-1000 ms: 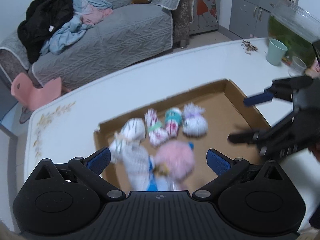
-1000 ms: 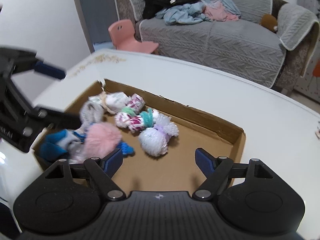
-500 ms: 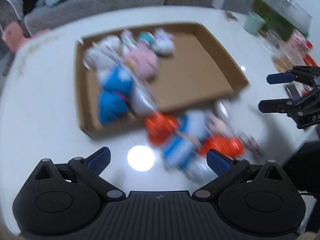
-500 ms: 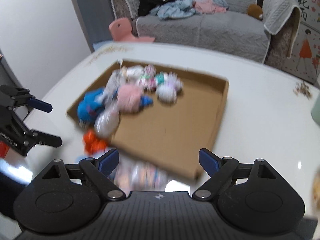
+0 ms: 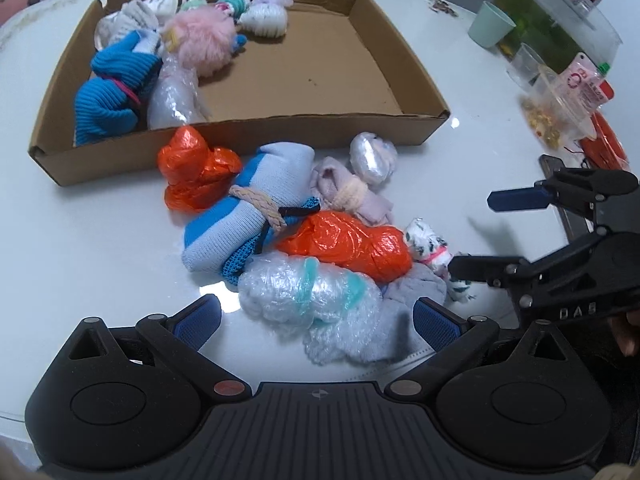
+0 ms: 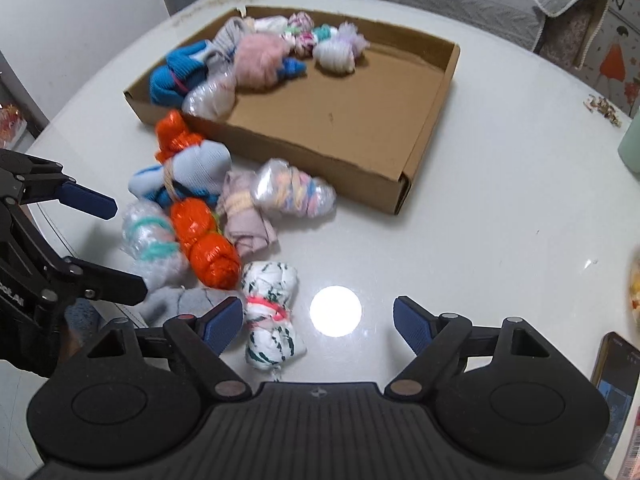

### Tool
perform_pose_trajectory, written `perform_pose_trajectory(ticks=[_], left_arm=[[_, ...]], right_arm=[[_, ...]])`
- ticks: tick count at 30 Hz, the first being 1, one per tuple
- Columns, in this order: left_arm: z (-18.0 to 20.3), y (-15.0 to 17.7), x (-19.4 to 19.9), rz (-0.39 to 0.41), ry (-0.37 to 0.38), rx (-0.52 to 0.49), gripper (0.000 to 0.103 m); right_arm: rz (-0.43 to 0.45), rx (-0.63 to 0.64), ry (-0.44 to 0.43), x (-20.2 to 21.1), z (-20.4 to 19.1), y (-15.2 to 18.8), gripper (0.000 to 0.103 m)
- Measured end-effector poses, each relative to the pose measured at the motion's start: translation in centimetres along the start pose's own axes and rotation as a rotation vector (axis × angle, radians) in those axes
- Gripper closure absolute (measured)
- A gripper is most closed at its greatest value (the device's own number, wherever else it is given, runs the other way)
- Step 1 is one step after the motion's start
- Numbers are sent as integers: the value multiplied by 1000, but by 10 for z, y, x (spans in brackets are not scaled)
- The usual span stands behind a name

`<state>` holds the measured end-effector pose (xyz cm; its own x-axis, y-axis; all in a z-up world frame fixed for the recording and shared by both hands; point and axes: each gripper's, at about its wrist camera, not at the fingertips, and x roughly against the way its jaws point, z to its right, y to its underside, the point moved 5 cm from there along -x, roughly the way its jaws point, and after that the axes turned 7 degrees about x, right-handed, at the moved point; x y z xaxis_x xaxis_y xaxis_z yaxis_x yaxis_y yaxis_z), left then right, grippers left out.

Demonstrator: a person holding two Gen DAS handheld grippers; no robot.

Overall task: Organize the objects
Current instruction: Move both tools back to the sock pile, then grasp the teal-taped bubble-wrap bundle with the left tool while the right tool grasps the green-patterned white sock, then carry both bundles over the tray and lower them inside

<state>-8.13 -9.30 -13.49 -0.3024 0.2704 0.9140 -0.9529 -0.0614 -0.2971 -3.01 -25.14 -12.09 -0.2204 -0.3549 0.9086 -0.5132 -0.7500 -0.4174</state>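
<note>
A: Sorting bundles into the cardboard box looks like the job, and the step in hand is the reach for the next one. Several bundles already lie in the box's far corner; the loose heap sits on the white table just outside the box's near wall.

B: And the grippers?

A: The left gripper hangs with its jaws wide, nothing gripped, the bubble-wrap bundle between its fingers at the heap's edge farthest from the box. The right gripper has just been closing a little, yet its jaws stand well apart and hold nothing; the green-and-white bundle lies by its left finger.

B: Next move?

A: Probably lowering over one bundle, centring it, then squeezing before carrying it over the box wall.
</note>
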Motion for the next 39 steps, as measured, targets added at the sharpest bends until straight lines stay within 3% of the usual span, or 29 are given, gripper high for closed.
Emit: perform_pose_trajectory(ticks=[14,16,18,23,25,26,28,31,39], left_arm=[[-20,-3,-12,8,-75,29,1],[-24,-1,-11,13,-84,32,1],[-27,-1,-11,16,-96,44,1],[-26,0,-11,39,-102,52,1],[-26,1,-10,44,-93,63,6],[-25,2,-9,48,-89,60,7],[-23,0,-8,56,-71,56,18],[-21,0,-6,60,-53,67,27],[-20,2,5,75,-21,76,36]], right_arm=[[-54,72,36,-23,-13,3,31],[-68,69,38,-24,-11,6,37],[-82,67,39,-26,-9,8,50],[-76,71,29,-26,-8,9,66],[-73,70,17,-25,-8,9,79],[-71,68,15,-25,-8,10,79],[-74,68,12,-25,-7,13,80],[-71,71,10,-23,-6,10,80],[-56,73,6,-21,-5,6,80]])
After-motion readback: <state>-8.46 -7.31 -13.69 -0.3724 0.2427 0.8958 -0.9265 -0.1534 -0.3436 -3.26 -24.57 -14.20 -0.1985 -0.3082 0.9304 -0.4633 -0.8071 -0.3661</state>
